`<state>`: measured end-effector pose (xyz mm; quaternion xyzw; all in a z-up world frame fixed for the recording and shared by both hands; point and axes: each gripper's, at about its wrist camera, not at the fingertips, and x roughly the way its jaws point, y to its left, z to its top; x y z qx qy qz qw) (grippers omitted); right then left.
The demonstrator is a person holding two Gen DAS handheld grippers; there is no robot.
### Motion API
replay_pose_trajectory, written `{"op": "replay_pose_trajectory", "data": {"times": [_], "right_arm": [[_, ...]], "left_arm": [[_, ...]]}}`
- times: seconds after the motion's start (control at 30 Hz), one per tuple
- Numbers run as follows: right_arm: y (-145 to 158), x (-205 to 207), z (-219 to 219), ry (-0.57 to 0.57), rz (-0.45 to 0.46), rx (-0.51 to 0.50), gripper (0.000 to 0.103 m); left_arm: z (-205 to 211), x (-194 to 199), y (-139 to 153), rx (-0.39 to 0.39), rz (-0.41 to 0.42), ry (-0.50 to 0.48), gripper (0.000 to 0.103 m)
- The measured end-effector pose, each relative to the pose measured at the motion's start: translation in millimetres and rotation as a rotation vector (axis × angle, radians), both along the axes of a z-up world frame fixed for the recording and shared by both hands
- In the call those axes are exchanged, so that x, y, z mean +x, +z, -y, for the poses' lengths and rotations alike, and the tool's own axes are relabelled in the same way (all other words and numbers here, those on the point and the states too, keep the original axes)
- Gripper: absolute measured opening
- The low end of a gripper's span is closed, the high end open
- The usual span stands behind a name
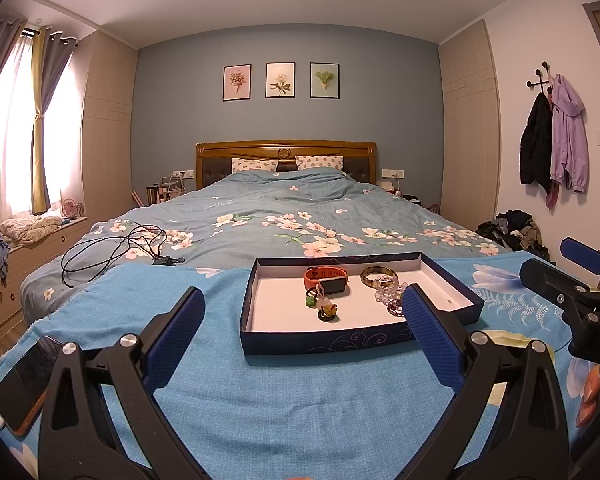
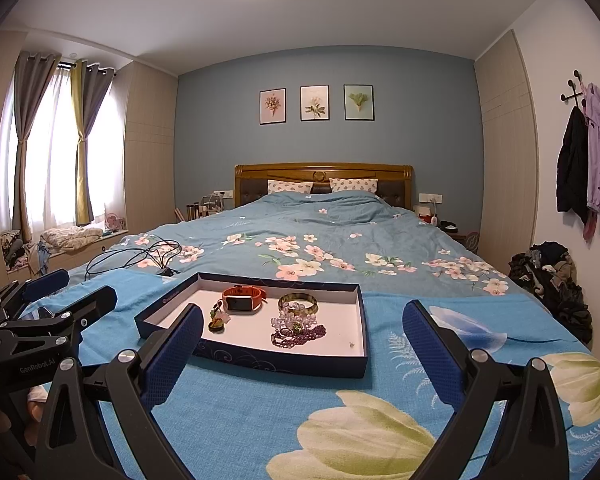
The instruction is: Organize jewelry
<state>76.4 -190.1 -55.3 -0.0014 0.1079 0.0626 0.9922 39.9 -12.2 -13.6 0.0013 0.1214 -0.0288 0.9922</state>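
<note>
The left tongs (image 1: 303, 336) are hovering wide apart and empty over the blue floral cloth (image 1: 260, 408), aimed straight at the shallow box lid (image 1: 320, 338) lying on the foot of the bed (image 1: 260, 208). The right tongs (image 2: 303, 344) are hanging beside them, equally wide and gripping nothing, pointing a little to the right of the same lid.

All the jewelry I can see is sitting inside that lid, bunched toward its middle and far side: an orange watch (image 2: 244, 298), a mottled bangle (image 2: 298, 303), a tangle of pale and purple beads (image 2: 296, 328), some small rings (image 2: 219, 320) near the left, and 1 tiny piece (image 2: 351, 344) alone by the right corner. The lid's raised walls are probably keeping small pieces from rolling into the bedding, and the cloth beneath is giving a flat working patch.

A phone (image 1: 24, 384) is resting at the left edge, and a cable (image 1: 116, 248) is sprawling farther back. This layout fits either pieces gathered in, or pieces waiting to be sorted out.
</note>
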Motion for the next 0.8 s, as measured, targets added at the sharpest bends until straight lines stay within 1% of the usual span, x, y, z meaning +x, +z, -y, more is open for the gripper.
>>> {"op": "replay_pose_trajectory", "data": {"times": [0.8], "right_arm": [[1.2, 0.6, -3.4, 0.002, 0.000, 0.001, 0.097]], "left_arm": [[0.6, 0.0, 0.1, -0.001, 0.000, 0.000, 0.097]]}}
